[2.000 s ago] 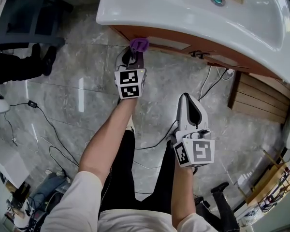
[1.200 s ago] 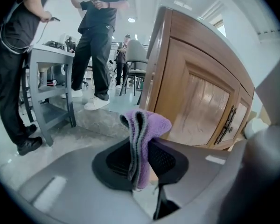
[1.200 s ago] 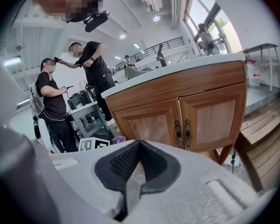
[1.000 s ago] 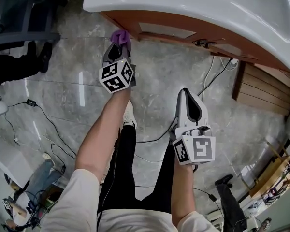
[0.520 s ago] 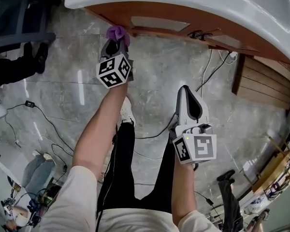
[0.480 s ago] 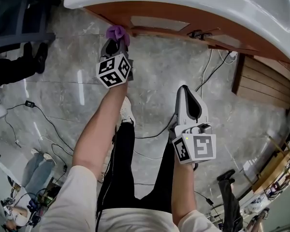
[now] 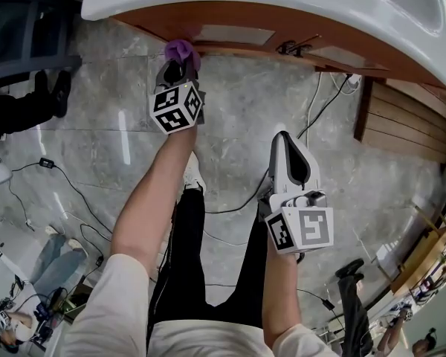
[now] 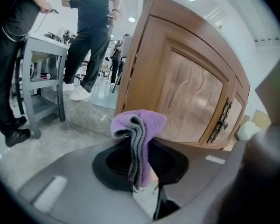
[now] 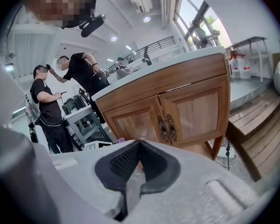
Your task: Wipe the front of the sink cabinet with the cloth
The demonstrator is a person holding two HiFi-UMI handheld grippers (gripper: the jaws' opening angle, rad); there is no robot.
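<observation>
The wooden sink cabinet (image 7: 230, 34) stands under a white basin (image 7: 342, 6); its two panelled doors (image 9: 177, 115) with dark metal handles (image 8: 220, 120) face me. My left gripper (image 7: 180, 64) is shut on a purple cloth (image 7: 181, 50), which bunches out past the jaws (image 8: 139, 125) right at the left door's lower edge; I cannot tell if it touches the wood. My right gripper (image 7: 288, 151) hangs lower, well back from the cabinet, shut with nothing between its jaws (image 9: 137, 160).
Cables (image 7: 312, 117) trail over the grey marble floor to a power strip (image 7: 344, 82) beside the cabinet. A slatted wooden platform (image 7: 405, 129) lies to the right. A grey metal table (image 8: 42, 73) and people (image 8: 88, 36) stand to the left.
The view has tilted so the cabinet front shows more. My left gripper with the cloth moved from under the basin's rim to the lower left door. The right gripper barely moved.
</observation>
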